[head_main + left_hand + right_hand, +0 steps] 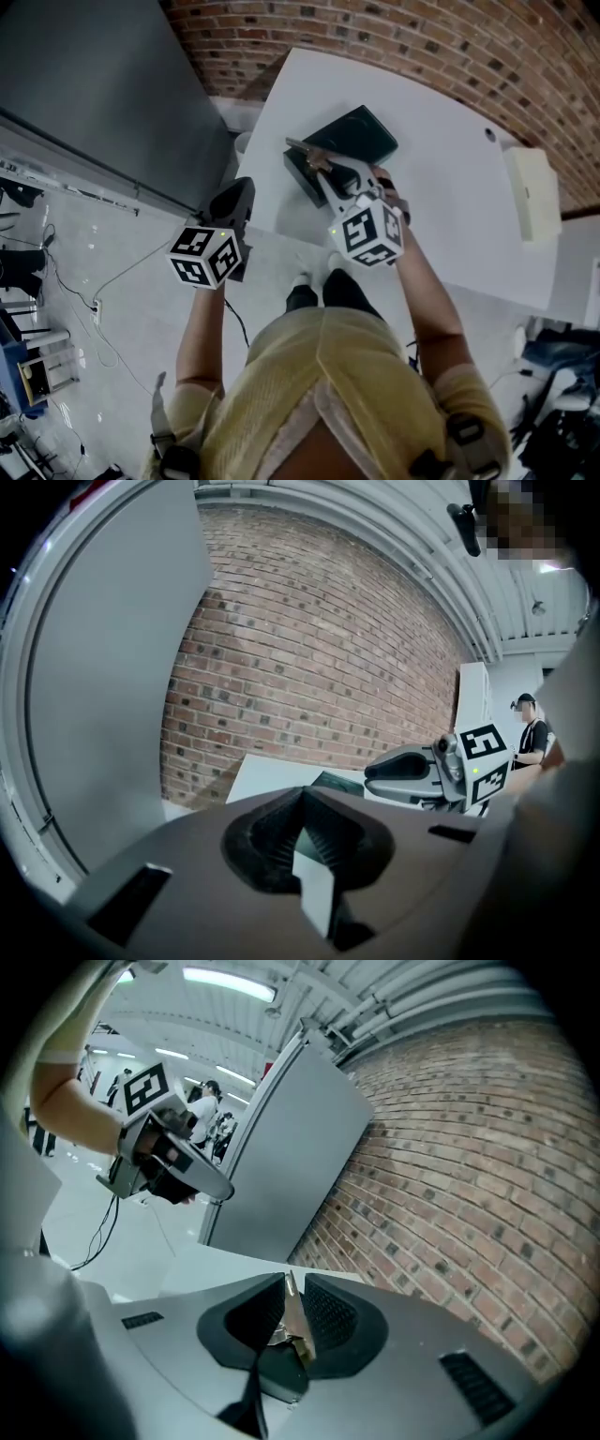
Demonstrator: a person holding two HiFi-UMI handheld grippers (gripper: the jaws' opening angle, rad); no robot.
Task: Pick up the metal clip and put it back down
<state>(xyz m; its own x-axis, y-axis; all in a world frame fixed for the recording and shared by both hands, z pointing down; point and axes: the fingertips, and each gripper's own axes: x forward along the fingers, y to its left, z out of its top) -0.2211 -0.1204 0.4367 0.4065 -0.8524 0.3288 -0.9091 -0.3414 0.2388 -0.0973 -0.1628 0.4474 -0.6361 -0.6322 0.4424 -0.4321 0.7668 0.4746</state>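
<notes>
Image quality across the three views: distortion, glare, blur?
Head view: sharp, white table bright, corners dim. Left gripper view: strong fisheye curves the brick wall, edges go black. Right gripper view: ceiling lights glare, metal clip in focus.

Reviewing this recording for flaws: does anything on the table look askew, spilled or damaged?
Nothing stands out. The right gripper holds the metal clip by the dark case on the white table. Nothing looks spilled or broken.
</notes>
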